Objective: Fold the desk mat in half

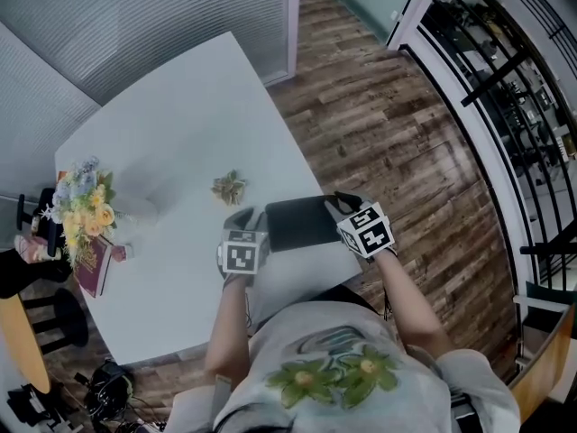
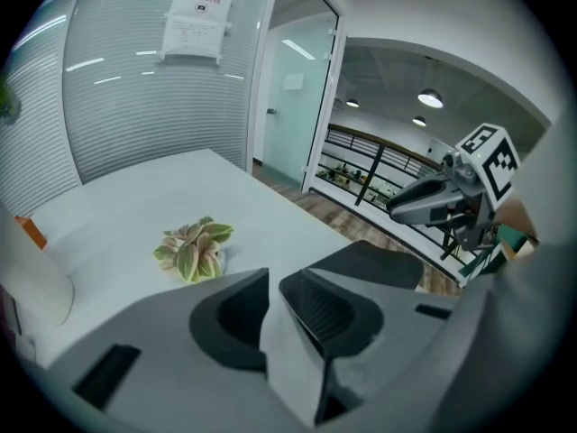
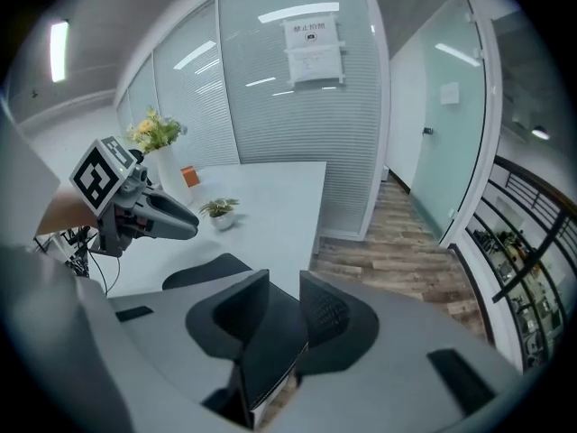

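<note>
The desk mat (image 1: pixel 302 222) is a dark rectangle lying flat on the white table (image 1: pixel 180 133), close to its near edge. My left gripper (image 1: pixel 245 216) is at the mat's left near corner. Its jaws (image 2: pixel 275 278) stand apart, and only a pale surface shows in the gap. My right gripper (image 1: pixel 338 201) is at the mat's right side. The mat's dark edge (image 3: pixel 270 350) runs between its jaws (image 3: pixel 284 282), which stand apart from it. Each gripper view also shows the other gripper across the mat (image 2: pixel 370 264).
A small leafy plant (image 1: pixel 229 187) sits just beyond the mat. A vase of flowers (image 1: pixel 86 201) and a red book (image 1: pixel 93 264) stand at the table's left end. Ribbed glass walls (image 1: pixel 135 25) lie beyond the table, wooden floor (image 1: pixel 388 133) to the right.
</note>
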